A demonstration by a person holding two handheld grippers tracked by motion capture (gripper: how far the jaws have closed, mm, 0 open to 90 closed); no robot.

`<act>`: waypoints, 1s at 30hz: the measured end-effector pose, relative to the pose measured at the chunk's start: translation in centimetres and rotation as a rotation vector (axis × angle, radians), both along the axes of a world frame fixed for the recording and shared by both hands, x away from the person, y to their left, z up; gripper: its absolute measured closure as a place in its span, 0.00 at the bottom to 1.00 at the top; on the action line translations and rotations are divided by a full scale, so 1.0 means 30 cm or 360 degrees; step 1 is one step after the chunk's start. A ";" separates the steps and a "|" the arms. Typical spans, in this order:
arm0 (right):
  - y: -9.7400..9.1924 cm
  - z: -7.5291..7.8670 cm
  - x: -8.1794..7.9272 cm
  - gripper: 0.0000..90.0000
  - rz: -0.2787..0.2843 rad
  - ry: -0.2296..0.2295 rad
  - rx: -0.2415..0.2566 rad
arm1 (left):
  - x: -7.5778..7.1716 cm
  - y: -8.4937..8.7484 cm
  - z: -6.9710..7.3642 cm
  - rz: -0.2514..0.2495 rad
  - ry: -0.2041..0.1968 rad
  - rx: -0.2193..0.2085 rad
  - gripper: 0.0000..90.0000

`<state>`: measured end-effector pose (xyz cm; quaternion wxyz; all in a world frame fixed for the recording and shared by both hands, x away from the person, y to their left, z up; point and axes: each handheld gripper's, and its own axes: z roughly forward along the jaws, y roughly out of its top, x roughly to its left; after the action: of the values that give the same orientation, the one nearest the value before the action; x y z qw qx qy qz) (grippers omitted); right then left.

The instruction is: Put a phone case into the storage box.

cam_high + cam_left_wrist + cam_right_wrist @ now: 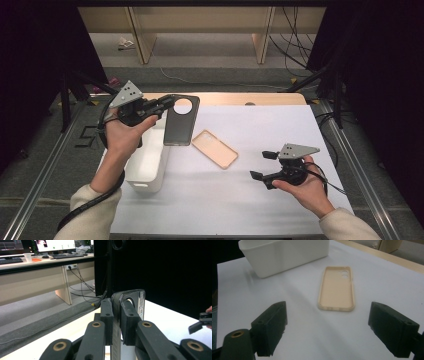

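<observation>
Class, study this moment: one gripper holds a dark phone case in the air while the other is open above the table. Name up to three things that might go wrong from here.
1. The left gripper pinches the dark phone case only near its top edge, so the case hangs free; it might swing or slip out.
2. The white bin sits at the table's left edge; a bump might push it off.
3. The beige phone case lies flat on the sheet, so the open right gripper may struggle to get under its thin rim.

Black left gripper and right gripper carry grey three-cornered plates, brass-ringed pivots, black cables; cream sleeves.
</observation>
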<state>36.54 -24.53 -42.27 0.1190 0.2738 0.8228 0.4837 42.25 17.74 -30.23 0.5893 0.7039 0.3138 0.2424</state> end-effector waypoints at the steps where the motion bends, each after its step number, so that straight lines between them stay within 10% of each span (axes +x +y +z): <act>1: 0.000 0.000 0.000 0.18 0.0001 -0.0003 -0.0001 | 0.005 0.004 0.002 0.0007 0.0000 -0.0001 0.90; 30: -0.003 -0.001 0.003 0.18 -0.0003 0.0000 0.0012 | 0.144 0.113 0.017 0.0036 0.0008 0.0094 0.90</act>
<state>36.64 -24.61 -42.31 0.1182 0.2751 0.8206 0.4867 46.59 21.12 -29.70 0.5647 0.7180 0.3159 0.2564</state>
